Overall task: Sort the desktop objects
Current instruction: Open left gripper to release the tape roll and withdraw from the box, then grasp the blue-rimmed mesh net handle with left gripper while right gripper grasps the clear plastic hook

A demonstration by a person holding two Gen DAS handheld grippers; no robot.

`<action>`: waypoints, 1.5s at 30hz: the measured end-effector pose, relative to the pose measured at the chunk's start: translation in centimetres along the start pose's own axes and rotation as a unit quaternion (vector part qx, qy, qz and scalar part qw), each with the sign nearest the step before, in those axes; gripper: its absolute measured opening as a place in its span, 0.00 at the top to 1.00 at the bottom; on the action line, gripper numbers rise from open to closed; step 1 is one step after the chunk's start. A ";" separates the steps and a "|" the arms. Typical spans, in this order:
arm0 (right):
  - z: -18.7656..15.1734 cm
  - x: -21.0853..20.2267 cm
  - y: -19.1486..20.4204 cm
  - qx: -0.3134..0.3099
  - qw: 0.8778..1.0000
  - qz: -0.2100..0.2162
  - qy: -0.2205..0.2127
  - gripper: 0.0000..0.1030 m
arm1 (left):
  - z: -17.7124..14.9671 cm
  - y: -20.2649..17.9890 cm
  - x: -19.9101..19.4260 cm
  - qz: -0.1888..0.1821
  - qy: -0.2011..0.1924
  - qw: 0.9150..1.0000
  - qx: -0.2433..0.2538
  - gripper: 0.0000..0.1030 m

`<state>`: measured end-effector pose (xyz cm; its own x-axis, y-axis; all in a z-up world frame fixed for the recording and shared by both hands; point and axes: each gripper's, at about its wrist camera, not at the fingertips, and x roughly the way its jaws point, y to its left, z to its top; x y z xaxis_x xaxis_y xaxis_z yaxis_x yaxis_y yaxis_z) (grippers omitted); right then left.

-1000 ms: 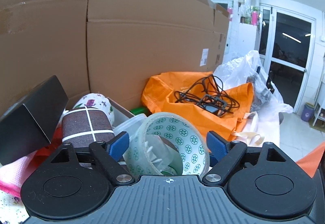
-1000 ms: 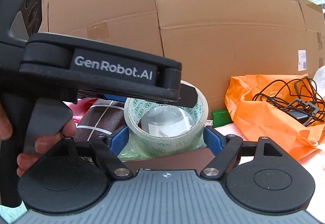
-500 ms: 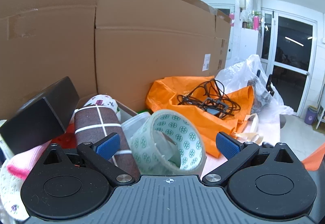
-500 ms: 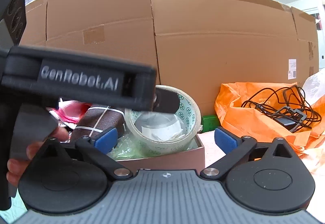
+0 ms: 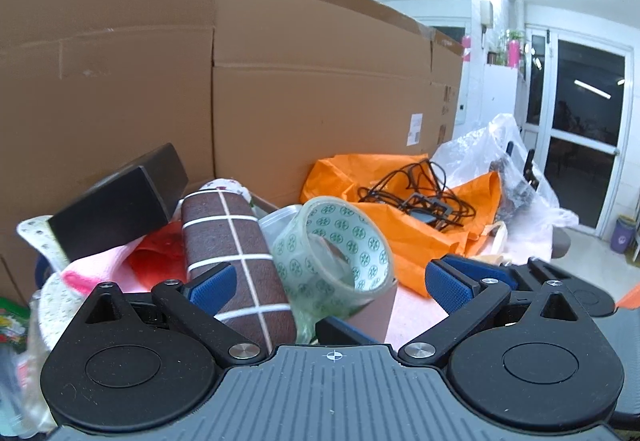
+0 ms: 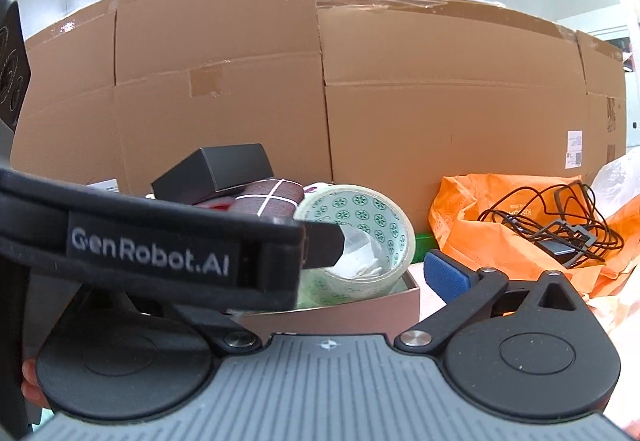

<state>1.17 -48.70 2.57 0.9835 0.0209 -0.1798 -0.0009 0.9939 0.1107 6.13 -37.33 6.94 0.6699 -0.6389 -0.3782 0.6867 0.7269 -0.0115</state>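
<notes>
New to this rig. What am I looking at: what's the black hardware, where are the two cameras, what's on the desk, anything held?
No robot arm: a person carries two handheld grippers, each with a fisheye camera looking out along its blue-padded jaws. The left gripper and right gripper have just been opening; both stand open, holding nothing. The branded black bar in the right view is the left gripper's body. The tape roll rests in a pinkish box beside a checked brown roll and a black box. Further right, cables lie on an orange bag.
</notes>
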 end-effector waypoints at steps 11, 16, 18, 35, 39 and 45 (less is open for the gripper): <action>0.2 -2.3 3.4 -0.020 1.000 0.017 0.016 0.00 | -1.9 0.5 -4.5 0.024 -0.001 1.000 -0.015 0.00; -0.5 -3.4 6.4 -0.039 0.997 0.053 0.038 0.00 | -4.4 2.3 -8.2 0.040 -0.009 0.998 -0.043 0.00; -1.1 -3.7 8.2 -0.055 0.995 0.070 0.048 0.00 | -5.9 3.4 -9.8 0.052 -0.009 0.997 -0.065 0.00; -6.0 -1.1 23.4 -0.159 0.956 0.206 0.134 0.00 | -15.2 17.0 -19.6 0.166 -0.004 0.963 -0.214 0.00; -7.4 0.8 25.3 -0.164 0.951 0.205 0.163 0.02 | -16.7 19.8 -20.2 0.193 0.002 0.952 -0.236 0.00; -8.6 3.5 26.5 -0.158 0.948 0.197 0.195 0.09 | -18.0 22.9 -19.4 0.201 0.016 0.946 -0.253 0.06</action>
<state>3.05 -21.31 -3.49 0.7541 0.3738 -0.5399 -0.4680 0.8827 -0.0426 3.76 -3.72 -2.61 0.8334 -0.2829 -0.4747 0.1490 0.9422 -0.3000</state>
